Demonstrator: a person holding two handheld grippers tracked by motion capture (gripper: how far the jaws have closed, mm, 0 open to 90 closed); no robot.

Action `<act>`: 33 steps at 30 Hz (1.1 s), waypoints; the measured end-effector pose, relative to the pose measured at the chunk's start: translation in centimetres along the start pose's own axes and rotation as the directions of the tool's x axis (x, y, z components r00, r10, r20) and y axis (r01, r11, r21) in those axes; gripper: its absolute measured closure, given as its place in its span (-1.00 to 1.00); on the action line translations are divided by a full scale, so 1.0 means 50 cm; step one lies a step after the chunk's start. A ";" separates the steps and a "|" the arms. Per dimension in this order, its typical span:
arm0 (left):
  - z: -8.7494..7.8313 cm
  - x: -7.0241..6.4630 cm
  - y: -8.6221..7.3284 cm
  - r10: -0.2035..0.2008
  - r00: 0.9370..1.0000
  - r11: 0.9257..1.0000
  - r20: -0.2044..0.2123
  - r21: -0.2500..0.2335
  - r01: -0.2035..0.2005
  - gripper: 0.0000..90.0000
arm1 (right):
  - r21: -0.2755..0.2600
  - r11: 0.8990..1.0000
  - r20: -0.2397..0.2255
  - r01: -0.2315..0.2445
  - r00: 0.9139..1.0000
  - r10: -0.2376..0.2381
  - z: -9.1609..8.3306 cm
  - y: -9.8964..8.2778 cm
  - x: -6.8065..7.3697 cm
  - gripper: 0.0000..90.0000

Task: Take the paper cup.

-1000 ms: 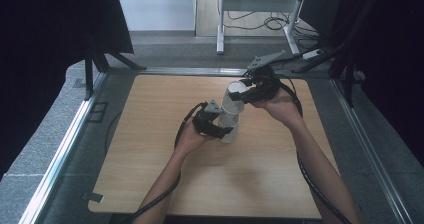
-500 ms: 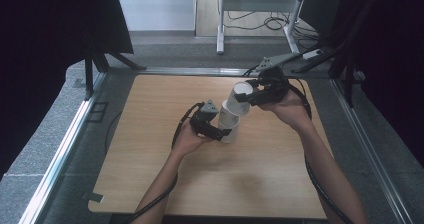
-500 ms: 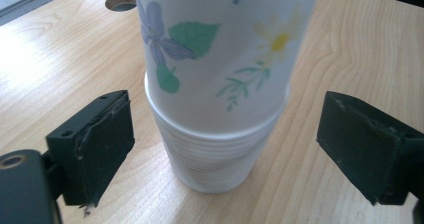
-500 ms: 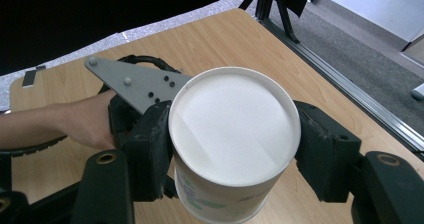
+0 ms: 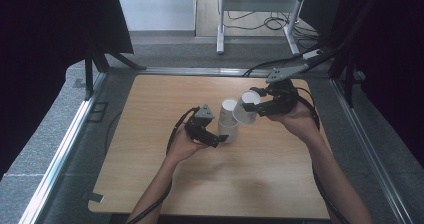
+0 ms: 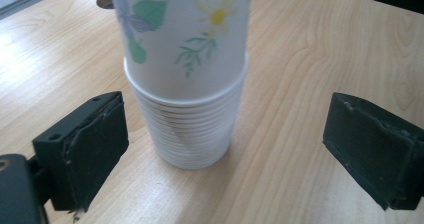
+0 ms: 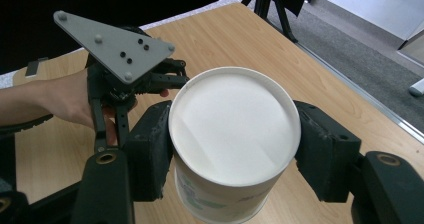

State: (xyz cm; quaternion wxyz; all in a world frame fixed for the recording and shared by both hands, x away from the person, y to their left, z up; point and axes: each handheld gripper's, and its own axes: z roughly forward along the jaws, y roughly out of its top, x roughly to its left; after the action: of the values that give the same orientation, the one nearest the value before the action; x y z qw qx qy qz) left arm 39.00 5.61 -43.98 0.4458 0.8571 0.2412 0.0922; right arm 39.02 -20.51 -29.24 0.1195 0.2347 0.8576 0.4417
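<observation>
The right gripper [image 5: 254,109] clamps a single paper cup [image 7: 235,134], lifted beside the cup stack [image 6: 187,84] on the wooden table [image 5: 150,109]. The left gripper [image 5: 220,139] sits wide open around the stack's base, both pads apart from it.

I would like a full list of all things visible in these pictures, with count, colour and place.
Stack of paper cups: one stack, white with flower print, standing mid-table between the open left fingers.
Single paper cup: one, white, lifted off the table and held tilted right of the stack.
Table: one, light wood.
Metal stand: one, grey, on the floor beyond the table.
Cables: several, black, on the floor beside the stand.
Left gripper: one, black, open around the stack base.
Right gripper: one, black, shut on the single cup.
</observation>
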 end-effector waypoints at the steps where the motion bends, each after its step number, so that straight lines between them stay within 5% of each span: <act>1: -0.001 -0.003 -0.001 0.002 1.000 1.000 0.011 -0.004 -0.002 -0.93 | -0.001 1.000 0.001 -0.002 1.000 0.002 -0.001 -0.004 0.001 -0.19; 22: -0.024 -0.067 -0.024 0.038 0.996 0.998 0.075 -0.044 -0.035 -0.91 | -0.034 0.999 -0.046 -0.025 0.999 0.024 0.006 -0.101 0.027 -0.19; 33: -0.024 -0.094 -0.037 0.081 0.989 0.996 0.122 -0.042 -0.076 -0.89 | -0.068 0.997 -0.101 -0.034 0.995 0.027 0.026 -0.155 0.047 -0.19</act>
State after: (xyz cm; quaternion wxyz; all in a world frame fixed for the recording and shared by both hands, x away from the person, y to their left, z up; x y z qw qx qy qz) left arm 33.87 5.03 -44.50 0.4718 0.8615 0.1773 0.0609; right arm 35.25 -22.26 -36.30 0.0780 0.2210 0.8429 0.4843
